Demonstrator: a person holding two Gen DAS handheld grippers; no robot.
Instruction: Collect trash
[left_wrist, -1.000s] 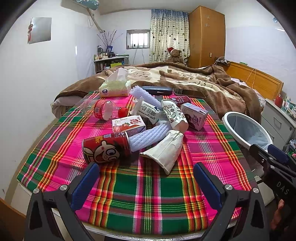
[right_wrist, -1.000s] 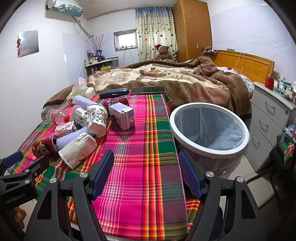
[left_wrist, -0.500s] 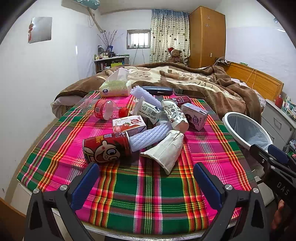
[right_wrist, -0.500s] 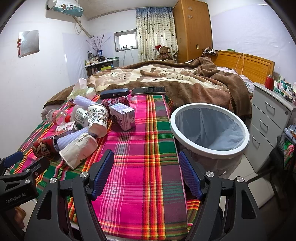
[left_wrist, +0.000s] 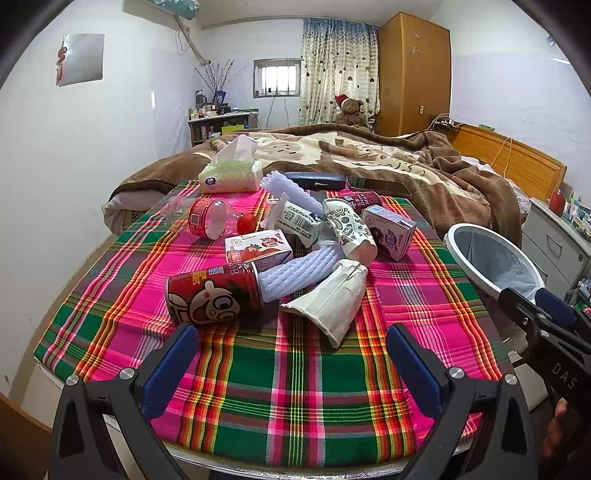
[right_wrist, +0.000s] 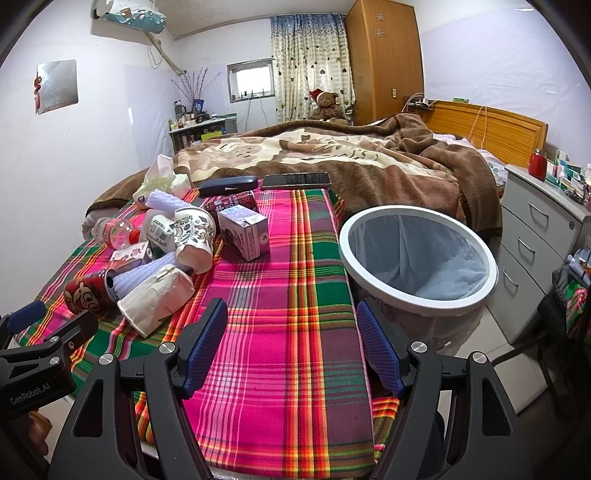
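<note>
- bed with brown blanket (right_wrist: 332, 155) fills the far background, well beyond both sets of jaws; teddy bear (right_wrist: 327, 105) at its far end
- table with plaid cloth (left_wrist: 295, 369) lies directly under and ahead of both grippers; the strip nearest the jaws is bare cloth
- trash bin (right_wrist: 417, 258), white rim, grey liner, stands off the table edge, ahead and right of the right gripper's jaws; in the left wrist view it sits far right, beyond the right finger
- left gripper (left_wrist: 291, 354): jaws wide apart, nothing between them; hovers over the near edge of the cloth
- right gripper (right_wrist: 291, 343): jaws wide apart, holding nothing; trash pile ahead-left of its left finger
- trash pile sits ahead of the left jaws, roughly centred between them, none of it touching a finger
- crushed paper cup (left_wrist: 328, 299): nearest item, lying on its side, just ahead of the gap
- red can (left_wrist: 214, 295): on its side, ahead of the left finger, touching a white ribbed sleeve (left_wrist: 299, 271)
- patterned cup (left_wrist: 349, 229) and purple carton (left_wrist: 388, 230): farther ahead, side by side
- strawberry carton (left_wrist: 258, 247), clear bottle (left_wrist: 207, 221): farther ahead, left
- tissue pack (left_wrist: 231, 175), dark case (right_wrist: 227, 184), phone (right_wrist: 295, 180): far edge of the table
</note>
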